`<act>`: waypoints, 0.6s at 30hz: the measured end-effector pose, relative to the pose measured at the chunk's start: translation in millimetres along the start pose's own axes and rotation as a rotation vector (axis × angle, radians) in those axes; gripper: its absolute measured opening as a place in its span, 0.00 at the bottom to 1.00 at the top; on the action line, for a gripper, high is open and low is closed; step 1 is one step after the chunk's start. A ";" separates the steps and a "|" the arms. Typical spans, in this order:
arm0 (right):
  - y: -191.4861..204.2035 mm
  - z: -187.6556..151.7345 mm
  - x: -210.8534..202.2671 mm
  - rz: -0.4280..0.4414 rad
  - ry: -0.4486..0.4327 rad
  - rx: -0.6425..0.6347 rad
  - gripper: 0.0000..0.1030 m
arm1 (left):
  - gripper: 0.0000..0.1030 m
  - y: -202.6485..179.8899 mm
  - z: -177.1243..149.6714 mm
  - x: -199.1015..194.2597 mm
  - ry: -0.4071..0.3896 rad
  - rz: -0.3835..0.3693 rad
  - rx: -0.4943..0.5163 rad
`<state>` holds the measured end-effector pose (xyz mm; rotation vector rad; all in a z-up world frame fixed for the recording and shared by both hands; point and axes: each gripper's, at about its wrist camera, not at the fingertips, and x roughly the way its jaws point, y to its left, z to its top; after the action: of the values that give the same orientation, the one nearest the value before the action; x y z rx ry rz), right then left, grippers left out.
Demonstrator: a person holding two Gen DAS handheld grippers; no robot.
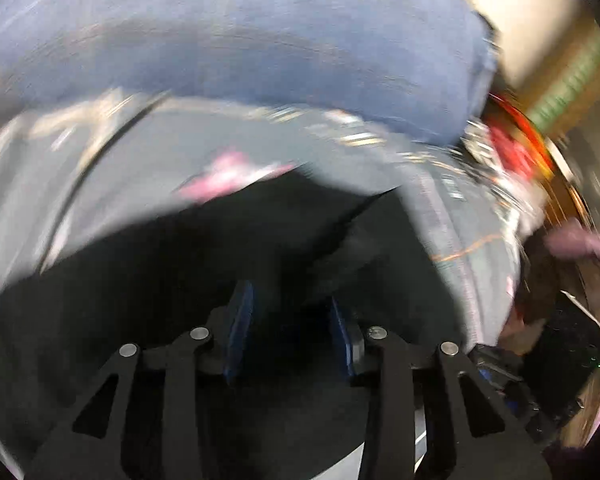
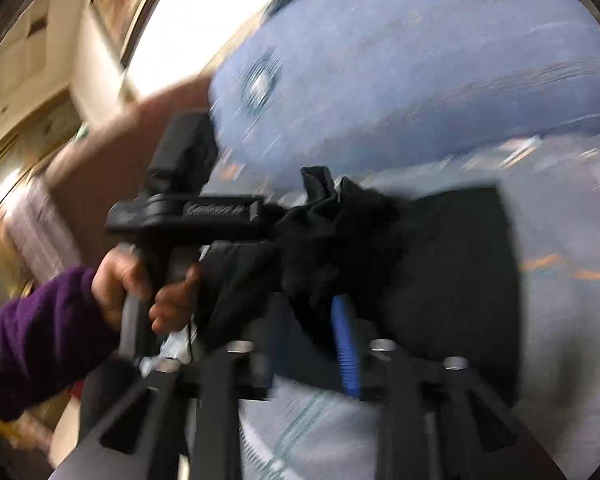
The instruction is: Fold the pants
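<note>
pants (image 2: 452,256): one black pair, bunched | left gripper (image 1: 290,320): closed on pants | right gripper (image 2: 312,332): closed on pants | blue cushion (image 2: 420,72): one, behind | frames blurred

Both claws (image 1: 290,320) (image 2: 308,332) clamped, side by side

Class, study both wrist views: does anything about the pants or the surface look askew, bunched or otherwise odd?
Yes. In the right wrist view the black pants are bunched into a crumpled wad at the right gripper, near the left gripper, rather than lying flat. Motion blur hides finer detail. The bed surface shows nothing odd.
</note>
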<state>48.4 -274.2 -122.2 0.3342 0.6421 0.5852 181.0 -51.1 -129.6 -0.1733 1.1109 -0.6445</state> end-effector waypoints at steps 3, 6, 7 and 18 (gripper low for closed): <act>11.9 -2.4 -3.0 0.076 0.000 -0.055 0.48 | 0.34 -0.2 -23.0 -17.6 -0.050 -0.001 -0.004; 0.1 2.5 -24.8 0.051 -0.114 -0.011 0.48 | 0.34 -28.4 -30.8 -32.9 -0.138 -0.003 0.064; -6.5 4.9 -29.1 0.011 -0.141 0.015 0.48 | 0.36 -37.5 -31.3 -35.8 -0.168 -0.015 0.082; -40.4 -6.5 3.2 -0.345 -0.008 0.092 0.35 | 0.48 -64.7 -24.4 36.3 -0.072 0.156 0.109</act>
<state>62.6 -303.4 -147.3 0.3030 0.7019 0.2244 144.4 -119.2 -140.4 -0.0159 1.0063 -0.5529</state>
